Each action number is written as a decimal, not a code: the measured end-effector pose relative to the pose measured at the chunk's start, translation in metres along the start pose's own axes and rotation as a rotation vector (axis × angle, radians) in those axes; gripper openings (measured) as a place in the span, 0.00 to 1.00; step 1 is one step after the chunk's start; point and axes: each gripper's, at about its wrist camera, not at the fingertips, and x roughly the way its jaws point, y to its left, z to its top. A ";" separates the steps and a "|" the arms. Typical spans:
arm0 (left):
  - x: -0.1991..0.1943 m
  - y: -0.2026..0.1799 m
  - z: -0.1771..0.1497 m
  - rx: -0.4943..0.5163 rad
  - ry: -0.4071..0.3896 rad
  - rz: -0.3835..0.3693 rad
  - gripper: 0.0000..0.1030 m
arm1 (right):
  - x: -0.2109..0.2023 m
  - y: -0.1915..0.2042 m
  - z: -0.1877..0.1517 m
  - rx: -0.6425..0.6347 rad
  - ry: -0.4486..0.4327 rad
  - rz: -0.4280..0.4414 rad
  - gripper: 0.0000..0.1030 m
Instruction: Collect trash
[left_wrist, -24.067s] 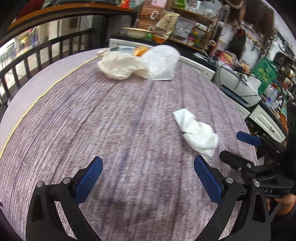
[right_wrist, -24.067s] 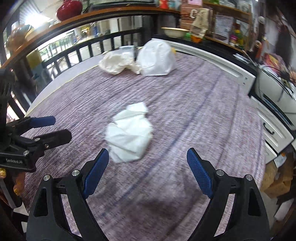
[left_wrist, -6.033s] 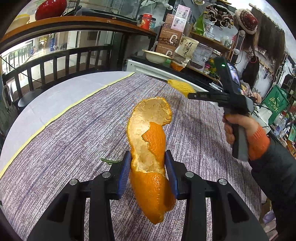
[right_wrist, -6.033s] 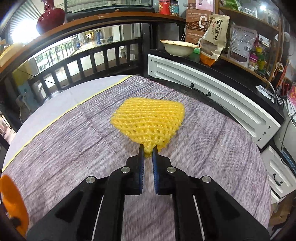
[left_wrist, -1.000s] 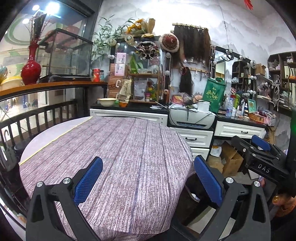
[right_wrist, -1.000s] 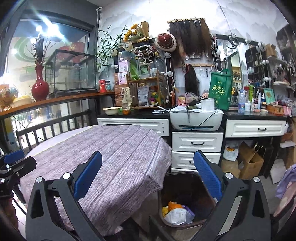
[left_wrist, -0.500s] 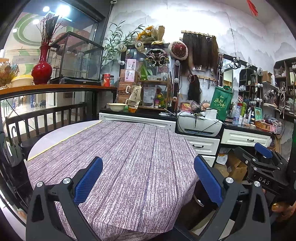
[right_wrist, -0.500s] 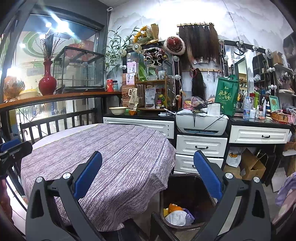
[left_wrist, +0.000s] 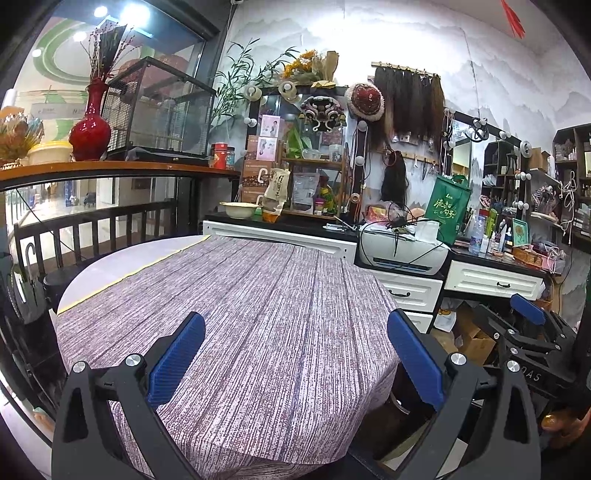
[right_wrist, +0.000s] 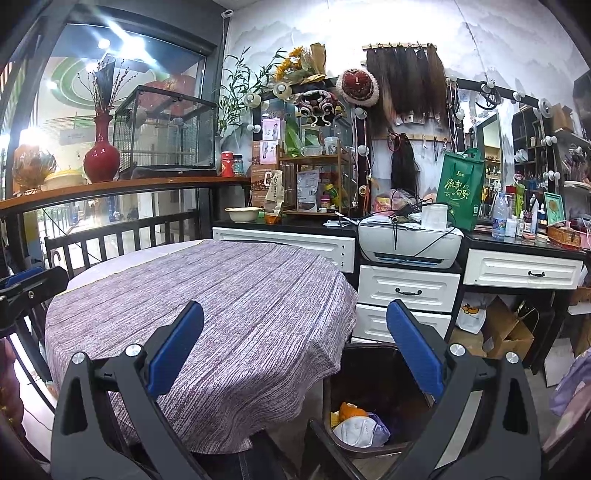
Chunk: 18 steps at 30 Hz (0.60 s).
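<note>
A dark trash bin (right_wrist: 373, 363) stands on the floor at the round table's right edge. Inside it lie a white mask (right_wrist: 356, 428), an orange peel (right_wrist: 347, 409) and a bit of yellow net. My right gripper (right_wrist: 295, 350) is open and holds nothing, raised above the table edge and the bin. My left gripper (left_wrist: 295, 354) is open too, with nothing in it, over the purple tablecloth (left_wrist: 258, 314). No trash shows on the cloth. The right gripper also appears in the left wrist view (left_wrist: 532, 332), at the far right.
White drawers (right_wrist: 406, 291) and a printer (right_wrist: 410, 240) stand behind the bin. Cardboard boxes (right_wrist: 506, 332) sit on the floor to the right. A black railing (left_wrist: 92, 229) runs behind the table on the left. A hand (left_wrist: 565, 421) holds the right gripper.
Both grippers have drawn back and risen a little, so more of the table and room shows. Both stay open.
</note>
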 end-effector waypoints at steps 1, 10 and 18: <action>0.000 0.000 0.000 -0.003 0.001 -0.001 0.95 | 0.000 0.000 0.000 0.001 -0.003 0.000 0.95; 0.002 0.002 0.001 -0.002 0.007 0.003 0.95 | 0.001 0.002 0.000 -0.005 0.001 0.000 0.95; 0.001 0.002 0.000 -0.007 0.010 0.004 0.95 | 0.001 0.004 0.000 -0.012 0.003 0.002 0.95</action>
